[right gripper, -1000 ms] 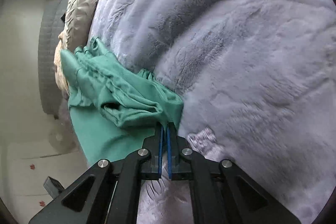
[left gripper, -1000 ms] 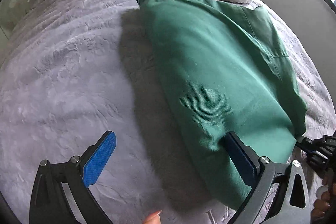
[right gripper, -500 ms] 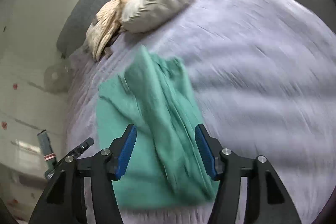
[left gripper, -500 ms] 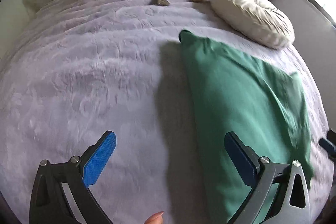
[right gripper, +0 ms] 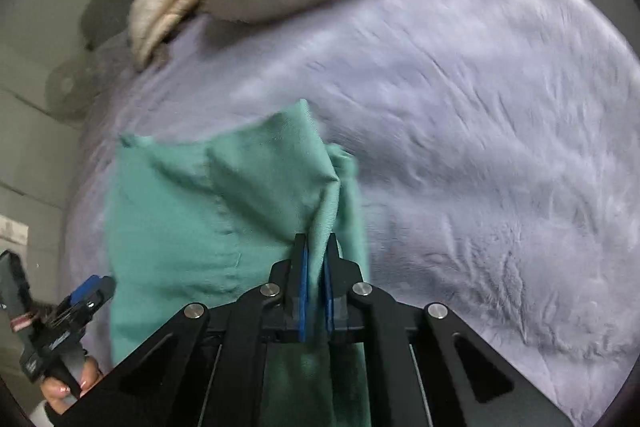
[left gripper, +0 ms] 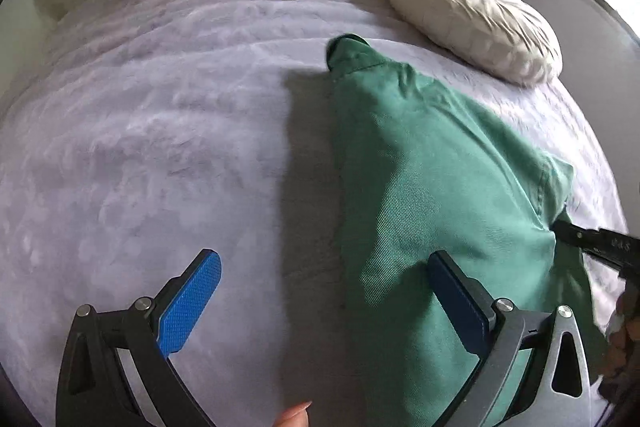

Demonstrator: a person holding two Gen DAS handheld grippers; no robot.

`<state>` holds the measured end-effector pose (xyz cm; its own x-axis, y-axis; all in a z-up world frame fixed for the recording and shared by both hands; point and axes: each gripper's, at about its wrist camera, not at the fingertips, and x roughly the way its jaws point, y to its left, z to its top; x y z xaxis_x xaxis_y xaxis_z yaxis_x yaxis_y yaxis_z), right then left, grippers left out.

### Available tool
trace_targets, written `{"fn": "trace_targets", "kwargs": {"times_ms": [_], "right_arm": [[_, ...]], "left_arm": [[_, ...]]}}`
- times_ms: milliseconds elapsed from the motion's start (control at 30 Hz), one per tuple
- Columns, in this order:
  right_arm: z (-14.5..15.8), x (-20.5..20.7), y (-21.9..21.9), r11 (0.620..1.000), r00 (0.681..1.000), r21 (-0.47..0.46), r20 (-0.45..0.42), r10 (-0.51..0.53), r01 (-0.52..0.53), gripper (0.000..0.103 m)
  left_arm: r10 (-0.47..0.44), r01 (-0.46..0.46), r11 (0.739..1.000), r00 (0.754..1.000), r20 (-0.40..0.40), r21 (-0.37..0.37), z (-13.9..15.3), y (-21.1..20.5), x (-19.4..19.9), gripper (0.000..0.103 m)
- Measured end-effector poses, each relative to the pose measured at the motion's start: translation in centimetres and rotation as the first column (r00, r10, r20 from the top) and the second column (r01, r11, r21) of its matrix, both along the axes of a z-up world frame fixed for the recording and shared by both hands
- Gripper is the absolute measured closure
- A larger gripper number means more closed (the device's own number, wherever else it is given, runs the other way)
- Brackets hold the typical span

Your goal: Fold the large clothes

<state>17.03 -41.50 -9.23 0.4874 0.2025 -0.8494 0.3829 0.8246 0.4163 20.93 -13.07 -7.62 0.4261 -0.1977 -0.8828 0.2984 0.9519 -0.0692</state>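
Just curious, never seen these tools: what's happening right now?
Right gripper jaws closing on green garment fold. Left gripper open, empty. Garment on bed; pillow clear.

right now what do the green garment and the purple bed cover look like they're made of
Green garment: looks like woven cotton twill, matte; fine diagonal ribs show near the left gripper, whose jaws stand open. The right gripper is closing on a fold of it.

Purple bed cover: seems a plush fleece or faux fur, soft sheen; its crushed, swirled nap shows. The fibre of either cannot be told.
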Motion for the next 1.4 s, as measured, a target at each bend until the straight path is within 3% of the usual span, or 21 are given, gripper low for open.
{"fn": "trace_targets", "kwargs": {"times_ms": [100,233,400,467,567,667,700,800,867,967,1267,1400], "right_arm": [[-0.7,-1.1,-0.8,0.996,0.999,0.078,0.012,-0.042,0.041,0.096],[1.8,-3.4,-1.3,0.991,0.997,0.120,0.038,-0.060,0.055,0.092],[6.3,-8.7,1.7,0.987,0.992,0.143,0.118,0.054,-0.071,0.092],[6.4,-10.2,3.6,0.978,0.988,0.161,0.109,0.113,-0.129,0.092],[5.3,-11.7,5.7,0.970,0.983,0.159,0.064,0.173,-0.181,0.092],[2.9,-13.6,5.1,0.987,0.992,0.102,-0.031,0.124,-0.120,0.094],[1.8,-14.6,4.0,0.990,0.996,0.121,-0.047,0.081,-0.075,0.103],[-0.4,-16.2,2.5,0.982,0.997,0.191,-0.068,0.026,-0.013,0.103],[-1.5,-17.1,2.0,0.983,0.997,0.183,-0.072,0.009,0.004,0.103],[-2.7,-18.2,0.8,0.965,0.997,0.257,-0.062,-0.038,0.053,0.103],[-2.3,-18.1,1.6,0.977,0.994,0.213,-0.105,-0.008,0.030,0.103],[-1.9,-18.2,1.7,0.979,0.990,0.201,-0.143,0.001,0.028,0.103]], "left_arm": [[-0.009,0.008,0.999,1.000,0.011,0.034,0.0,-0.2,-0.1,0.000],[-0.039,0.039,0.998,0.999,0.003,0.041,2.2,1.0,-1.2,0.000],[-0.110,0.110,0.994,0.994,-0.007,-0.001,4.1,1.1,-5.2,0.000],[-0.141,0.141,0.990,0.990,-0.028,-0.012,3.9,0.6,-7.3,0.000],[-0.167,0.168,0.986,0.984,-0.068,0.013,2.1,0.4,-9.8,0.000],[-0.153,0.155,0.988,0.981,-0.121,0.012,-0.3,1.7,-11.6,0.000],[-0.149,0.150,0.989,0.981,-0.122,-0.007,-0.7,2.1,-12.0,0.000],[-0.134,0.126,0.990,0.982,-0.132,-0.070,-1.6,3.5,-12.6,0.000],[-0.145,0.137,0.988,0.983,-0.113,-0.073,-2.1,3.6,-12.9,0.000],[-0.130,0.123,0.990,0.985,-0.118,-0.065,-2.2,3.5,-13.1,0.000],[-0.070,0.059,0.997,0.970,-0.234,-0.056,-1.9,4.1,-13.2,0.000],[-0.067,0.061,0.998,0.968,-0.241,-0.035,-1.0,4.4,-13.8,0.000]]}}
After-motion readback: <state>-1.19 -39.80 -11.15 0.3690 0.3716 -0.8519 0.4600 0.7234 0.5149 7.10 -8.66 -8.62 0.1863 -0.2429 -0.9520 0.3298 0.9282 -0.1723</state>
